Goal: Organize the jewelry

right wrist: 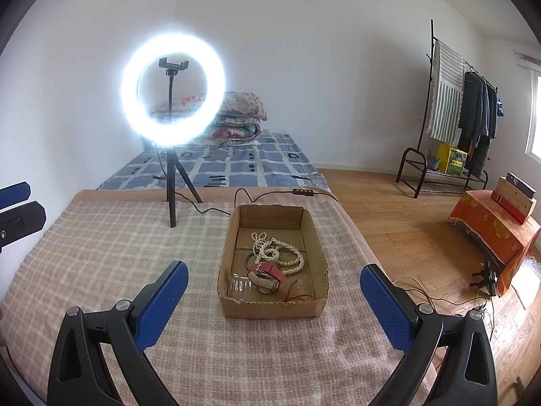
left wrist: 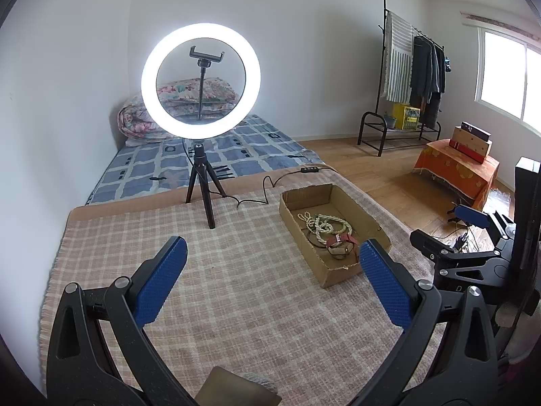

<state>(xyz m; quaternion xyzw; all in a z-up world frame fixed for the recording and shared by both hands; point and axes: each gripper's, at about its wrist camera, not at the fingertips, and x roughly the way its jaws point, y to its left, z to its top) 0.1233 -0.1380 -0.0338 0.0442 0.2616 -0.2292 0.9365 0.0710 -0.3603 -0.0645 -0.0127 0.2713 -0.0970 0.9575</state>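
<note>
The cardboard box (right wrist: 274, 306) stands near the right edge of the checked blanket (right wrist: 118, 253), and in it lie the pearl necklace (right wrist: 275, 252) and the red-strap watch (right wrist: 267, 275). Both the left gripper (left wrist: 270, 282) and the right gripper (right wrist: 274, 308) are spread wide and hold nothing. I think the right one should descend straight over the watch, clear of the pearls, and close on the strap only.

Glaring ring light (right wrist: 173, 93), fisheye-warped edges
</note>
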